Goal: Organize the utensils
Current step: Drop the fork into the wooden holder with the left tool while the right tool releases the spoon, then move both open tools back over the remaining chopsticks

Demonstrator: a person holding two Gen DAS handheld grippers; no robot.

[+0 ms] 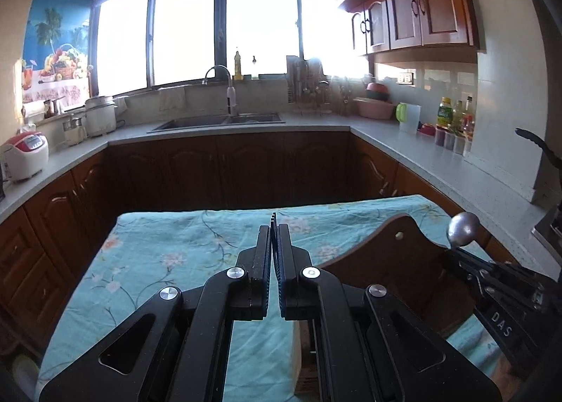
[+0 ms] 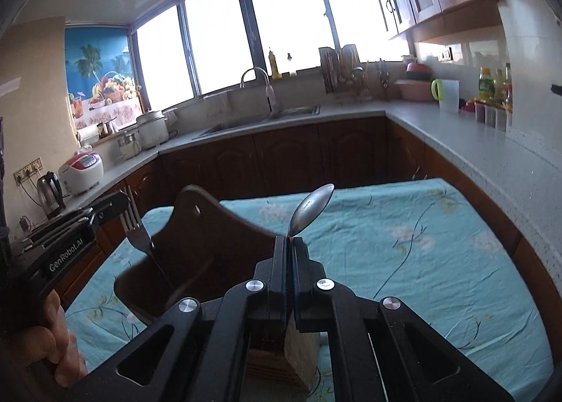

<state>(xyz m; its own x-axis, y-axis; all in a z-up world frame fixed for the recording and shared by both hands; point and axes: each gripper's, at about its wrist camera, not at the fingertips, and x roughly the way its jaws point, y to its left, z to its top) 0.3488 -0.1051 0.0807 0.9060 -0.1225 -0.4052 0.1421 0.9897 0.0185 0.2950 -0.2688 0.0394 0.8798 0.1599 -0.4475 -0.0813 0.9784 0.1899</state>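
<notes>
Right wrist view: a shiny metal spoon point(image 2: 312, 207) is pinched upright by the right gripper point(image 2: 290, 244). A fork point(image 2: 135, 229) is pinched by the left gripper point(image 1: 273, 226) beside the brown wooden holder point(image 2: 196, 244). Bare blue flowered cloth point(image 2: 421, 244) is seen to the right.

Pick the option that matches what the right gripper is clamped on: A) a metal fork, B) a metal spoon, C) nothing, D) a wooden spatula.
B: in the right wrist view the right gripper is closed on the handle of a metal spoon, whose bowl sticks up above the fingertips.
</notes>
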